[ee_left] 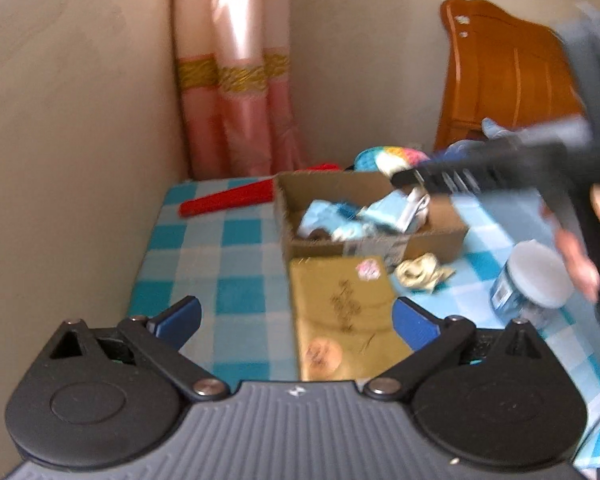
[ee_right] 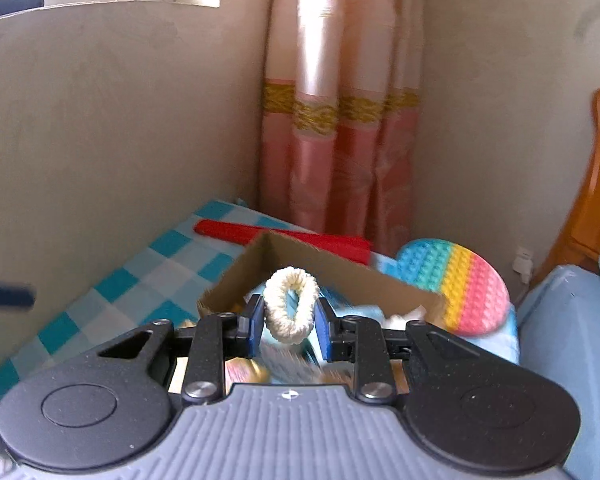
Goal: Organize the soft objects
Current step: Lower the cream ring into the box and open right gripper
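Cardboard box (ee_left: 364, 216) on the checked tablecloth (ee_left: 204, 264) already contains several pale blue soft items. Right gripper (ee_right: 288, 320) is clamped on a cream knitted ring (ee_right: 291, 306), held above the box. Left gripper (ee_left: 296, 320) stands wide apart, empty. A crumpled cream cloth (ee_left: 422, 274) lies outside, just beside the box; judged outstanding.

right gripper (ee_right: 286, 322) clamping cream scrunchie (ee_right: 291, 307), above cardboard box (ee_right: 236, 276)

We see the cardboard box (ee_left: 364, 216) mid-table with cloths (ee_left: 340, 216) in it, a flat box (ee_left: 340, 312) near of it, the jar (ee_left: 532, 280) right, the curtain (ee_left: 236, 80) far behind.
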